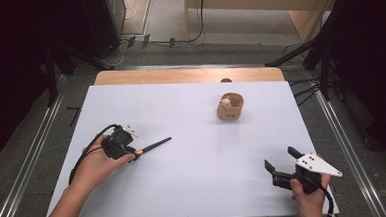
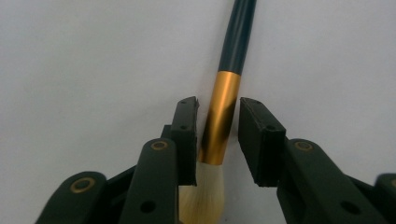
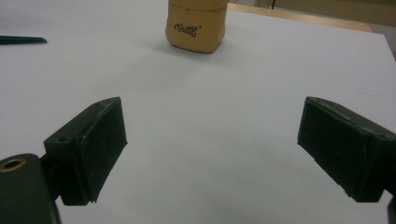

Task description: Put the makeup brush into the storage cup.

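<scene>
While my left gripper (image 2: pixel 217 135) is lying low over the white table (image 1: pixel 193 153), its two black jaws are standing on both sides of the gold metal band of a makeup brush (image 2: pixel 223 112) with a dark slim handle and pale soft bristles. In the left gripper view the left pad is touching the band or nearly so, but a thin gap is showing at the right pad, so I am judging the brush as framed and not yet clamped. The brush is lying flat on the table, with its bristles toward my palm and its handle pointing away to the middle of the table, as the high view is showing.

Farther out, my right gripper (image 3: pixel 212 140) is waiting near the front right corner of the table with the jaws wide apart and nothing between them. Beyond it, a small tan cup (image 3: pixel 196 25) with dark writing on its side is standing upright, well apart from both grippers; something pale is sitting inside it, but I cannot tell what.

I am thinking the step in hand is the grasp of the brush. The next move is calling for a firm closing on the band before any lifting, because the round metal could slip or roll between the pads.
</scene>
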A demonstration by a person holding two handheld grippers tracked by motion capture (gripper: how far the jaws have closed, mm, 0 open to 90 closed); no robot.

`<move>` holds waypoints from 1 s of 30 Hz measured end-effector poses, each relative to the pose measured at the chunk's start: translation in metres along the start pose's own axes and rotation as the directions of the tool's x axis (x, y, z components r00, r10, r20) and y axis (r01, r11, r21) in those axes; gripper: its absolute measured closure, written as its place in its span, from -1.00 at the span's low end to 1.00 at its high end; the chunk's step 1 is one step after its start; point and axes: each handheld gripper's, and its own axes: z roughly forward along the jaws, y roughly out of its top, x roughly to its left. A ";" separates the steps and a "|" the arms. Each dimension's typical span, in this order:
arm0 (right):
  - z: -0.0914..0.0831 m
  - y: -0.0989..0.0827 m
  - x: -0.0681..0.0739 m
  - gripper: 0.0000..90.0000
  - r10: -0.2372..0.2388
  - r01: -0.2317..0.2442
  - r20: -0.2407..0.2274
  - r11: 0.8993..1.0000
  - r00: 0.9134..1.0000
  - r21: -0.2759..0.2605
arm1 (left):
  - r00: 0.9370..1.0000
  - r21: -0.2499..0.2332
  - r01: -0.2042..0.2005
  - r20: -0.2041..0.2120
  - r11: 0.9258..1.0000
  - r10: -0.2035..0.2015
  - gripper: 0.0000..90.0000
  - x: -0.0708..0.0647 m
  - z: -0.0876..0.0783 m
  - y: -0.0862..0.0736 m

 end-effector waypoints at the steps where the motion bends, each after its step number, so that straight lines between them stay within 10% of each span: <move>1: 0.000 0.000 0.000 -0.80 0.001 -0.001 0.000 1.000 1.000 0.001 | 1.000 0.007 -0.002 -0.003 1.000 0.002 0.59 0.001 -0.001 0.001; 10: 0.001 0.000 0.000 -0.78 0.002 -0.002 0.002 1.000 1.000 0.008 | 1.000 0.006 -0.005 -0.006 1.000 0.006 0.75 0.001 0.000 0.000; 16: 0.001 0.000 0.002 -0.78 0.000 0.000 0.001 1.000 1.000 0.006 | 0.999 -0.084 0.043 0.029 0.996 -0.041 0.75 0.003 -0.003 -0.008; 30: 0.000 0.002 0.005 -0.74 0.002 -0.002 -0.003 1.000 1.000 -0.003 | 0.990 -0.326 0.113 0.118 0.939 -0.079 0.75 -0.016 -0.018 -0.014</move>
